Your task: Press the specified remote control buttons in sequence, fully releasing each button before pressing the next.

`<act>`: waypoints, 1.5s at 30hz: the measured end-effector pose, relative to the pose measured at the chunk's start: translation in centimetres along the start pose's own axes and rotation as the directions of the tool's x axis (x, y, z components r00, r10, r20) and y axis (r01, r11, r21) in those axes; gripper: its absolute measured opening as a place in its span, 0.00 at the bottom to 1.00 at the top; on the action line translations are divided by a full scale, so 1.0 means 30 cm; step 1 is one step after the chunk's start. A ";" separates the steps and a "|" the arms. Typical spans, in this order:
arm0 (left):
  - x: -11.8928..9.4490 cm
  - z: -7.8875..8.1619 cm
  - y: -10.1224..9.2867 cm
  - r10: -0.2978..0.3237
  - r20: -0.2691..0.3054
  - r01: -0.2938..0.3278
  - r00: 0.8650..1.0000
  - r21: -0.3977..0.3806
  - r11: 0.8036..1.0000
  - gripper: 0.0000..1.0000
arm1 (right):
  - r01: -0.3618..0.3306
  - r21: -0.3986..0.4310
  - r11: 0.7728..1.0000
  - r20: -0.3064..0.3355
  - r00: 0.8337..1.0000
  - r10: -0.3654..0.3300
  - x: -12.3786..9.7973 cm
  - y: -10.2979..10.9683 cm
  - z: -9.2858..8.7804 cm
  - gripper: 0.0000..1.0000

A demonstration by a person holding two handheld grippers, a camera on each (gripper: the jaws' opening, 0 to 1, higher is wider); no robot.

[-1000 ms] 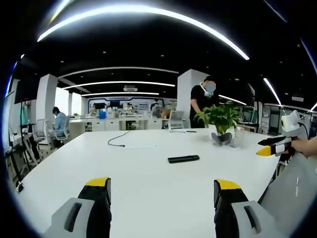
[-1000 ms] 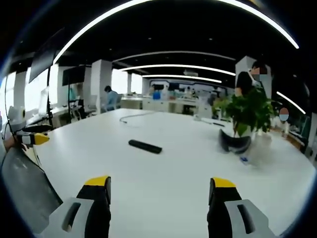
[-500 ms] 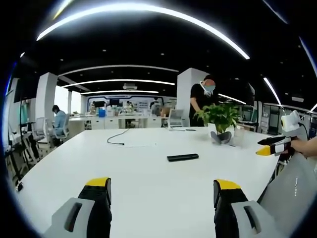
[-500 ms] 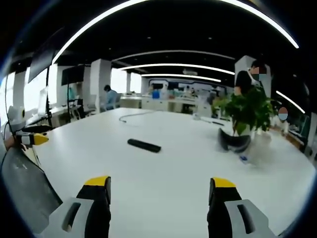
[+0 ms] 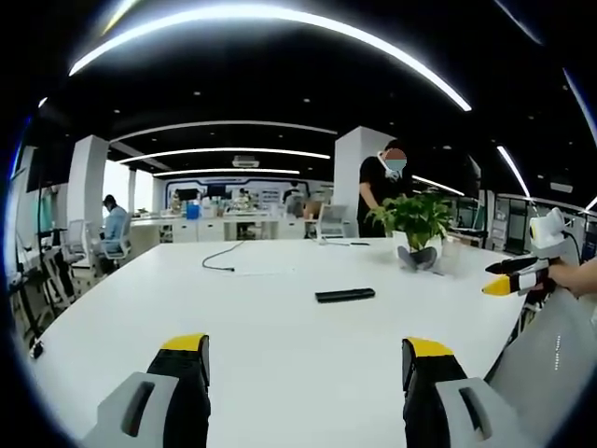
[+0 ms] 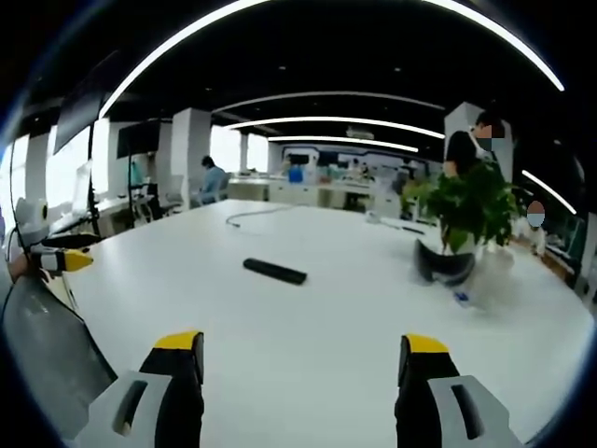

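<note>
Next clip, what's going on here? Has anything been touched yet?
A person holds a gripper in each hand over a large white table. Both the left gripper and the right gripper have their jaws open and hold nothing. A black remote control lies flat out on the table, well ahead of both grippers, with nothing touching it. A potted plant stands farther back, and a cable lies beyond the remote. No button press is under way.

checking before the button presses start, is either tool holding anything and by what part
Nothing is held. The left tool and right tool are both open and empty; the remote control lies untouched on the white table.
</note>
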State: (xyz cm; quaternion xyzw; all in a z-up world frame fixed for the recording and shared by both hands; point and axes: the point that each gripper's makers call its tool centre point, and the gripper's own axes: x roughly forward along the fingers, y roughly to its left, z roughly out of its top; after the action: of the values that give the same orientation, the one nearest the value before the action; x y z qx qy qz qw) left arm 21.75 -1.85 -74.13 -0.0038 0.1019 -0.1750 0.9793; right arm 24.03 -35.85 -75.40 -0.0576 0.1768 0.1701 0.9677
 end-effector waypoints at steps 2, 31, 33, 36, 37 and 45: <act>-0.001 0.002 0.001 0.002 0.003 -0.002 1.000 0.000 1.000 0.88 | -0.003 0.002 1.000 0.000 1.000 0.003 0.000 0.004 0.001 0.86; 0.003 0.004 -0.013 -0.032 -0.004 0.032 0.999 -0.021 0.999 1.00 | -0.034 0.011 0.999 0.048 0.998 0.034 0.007 0.029 0.057 0.88; 0.009 0.007 -0.018 -0.057 -0.024 0.057 0.998 -0.008 0.998 1.00 | -0.032 0.012 0.999 0.054 0.998 0.031 0.006 0.028 0.062 0.89; 0.021 0.046 -0.029 -0.100 -0.002 0.100 0.995 -0.025 0.995 1.00 | -0.023 0.013 1.000 0.062 0.998 0.022 0.002 0.022 0.067 0.88; 0.029 0.058 -0.030 -0.113 0.001 0.113 0.994 -0.033 0.993 1.00 | -0.022 0.015 1.000 0.062 0.998 0.021 0.002 0.020 0.066 0.88; 0.065 0.002 -0.046 -0.203 -0.104 0.203 0.974 -0.011 0.979 1.00 | -0.003 0.016 1.000 0.069 0.998 0.002 -0.006 0.007 0.070 0.85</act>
State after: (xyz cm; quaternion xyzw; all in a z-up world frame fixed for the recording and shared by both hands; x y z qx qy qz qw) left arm 23.08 -3.83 -74.38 -0.0055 0.1521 -0.2743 0.9495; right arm 24.47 -35.34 -73.39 -0.0435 0.1449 0.1719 0.9734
